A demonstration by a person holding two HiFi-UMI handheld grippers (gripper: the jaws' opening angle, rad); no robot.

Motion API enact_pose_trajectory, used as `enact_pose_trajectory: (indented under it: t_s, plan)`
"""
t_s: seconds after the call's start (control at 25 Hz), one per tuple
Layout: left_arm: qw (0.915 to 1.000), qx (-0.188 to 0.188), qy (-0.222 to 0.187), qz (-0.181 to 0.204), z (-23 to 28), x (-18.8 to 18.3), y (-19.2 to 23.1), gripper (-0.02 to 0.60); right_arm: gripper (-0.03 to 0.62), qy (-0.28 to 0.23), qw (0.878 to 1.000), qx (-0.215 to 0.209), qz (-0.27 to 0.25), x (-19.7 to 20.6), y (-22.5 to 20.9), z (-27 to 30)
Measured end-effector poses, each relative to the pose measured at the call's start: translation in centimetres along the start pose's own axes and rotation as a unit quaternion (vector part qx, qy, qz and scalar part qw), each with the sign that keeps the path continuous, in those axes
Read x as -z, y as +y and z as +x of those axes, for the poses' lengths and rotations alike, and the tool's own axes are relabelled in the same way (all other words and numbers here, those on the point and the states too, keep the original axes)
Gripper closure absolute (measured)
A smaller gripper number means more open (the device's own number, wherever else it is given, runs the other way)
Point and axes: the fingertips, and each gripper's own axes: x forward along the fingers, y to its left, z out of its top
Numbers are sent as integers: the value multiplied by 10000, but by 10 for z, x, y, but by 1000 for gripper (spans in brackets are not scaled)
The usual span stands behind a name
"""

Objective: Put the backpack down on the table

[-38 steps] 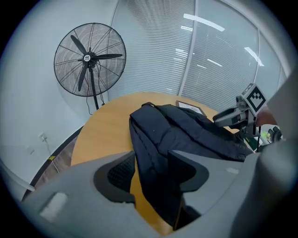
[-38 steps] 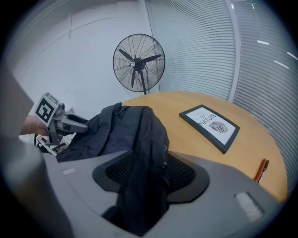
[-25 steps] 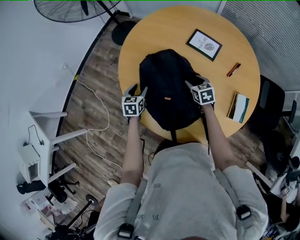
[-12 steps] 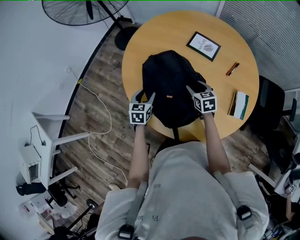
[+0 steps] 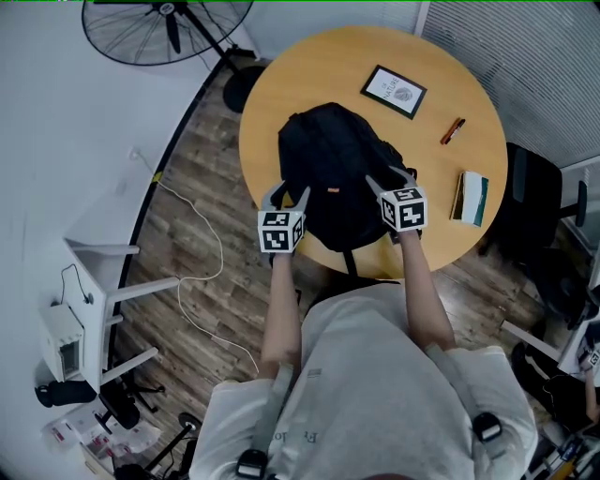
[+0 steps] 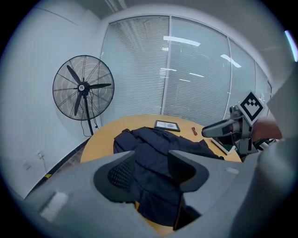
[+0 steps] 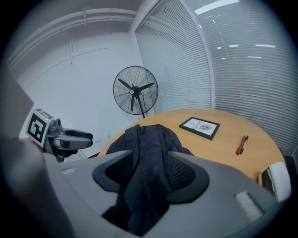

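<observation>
A black backpack (image 5: 333,169) lies flat on the round wooden table (image 5: 319,66), its lower end and a strap hanging over the near edge. My left gripper (image 5: 288,194) is at the backpack's near-left corner, jaws apart, nothing held. The right gripper (image 5: 392,178) is at the near-right side, jaws also apart. The left gripper view shows the backpack (image 6: 158,153) beyond my open left gripper (image 6: 151,162). In the right gripper view the backpack (image 7: 144,139) fills the gap of the open right gripper (image 7: 150,162); contact with the fabric cannot be told.
On the table's far right lie a framed picture (image 5: 394,91), a pen (image 5: 453,130) and a book (image 5: 471,198). A standing fan (image 5: 169,28) is beyond the table. A dark chair (image 5: 534,187) is right, white furniture (image 5: 84,281) and a floor cable (image 5: 187,253) left.
The left gripper has shifted right toward the backpack's near-left corner. The backpack rests in the same place on the table. The right gripper has barely moved.
</observation>
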Motion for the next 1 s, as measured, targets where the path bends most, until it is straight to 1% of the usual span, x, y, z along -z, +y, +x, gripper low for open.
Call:
enact_pose_trajectory:
  t_s: [0.12, 0.28, 0.48, 0.64, 0.8, 1.0]
  plan:
    - [10000, 40, -31, -17, -9, -3, -3, 357, 370, -211, 9992, -1, 329, -7, 13, -4]
    - [9999, 84, -93, -107, -21, -3, -14, 357, 370, -294, 9983, 0, 495, -5, 32, -19]
    - [9990, 90, -335, -297, -41, -11, -18, 357, 370, -259, 9992, -31, 313, 7, 53, -35]
    - [9987, 237, -383, -252, -52, -9, -27, 357, 370, -297, 9990, 38, 324, 15, 56, -49]
    - [9978, 383, -462, -289, -67, -4, -34, 357, 370, -378, 9987, 129, 302, 19, 62, -63]
    - [9974, 425, -514, -268, -84, 4, -39, 357, 370, -450, 9983, 186, 304, 27, 73, -79]
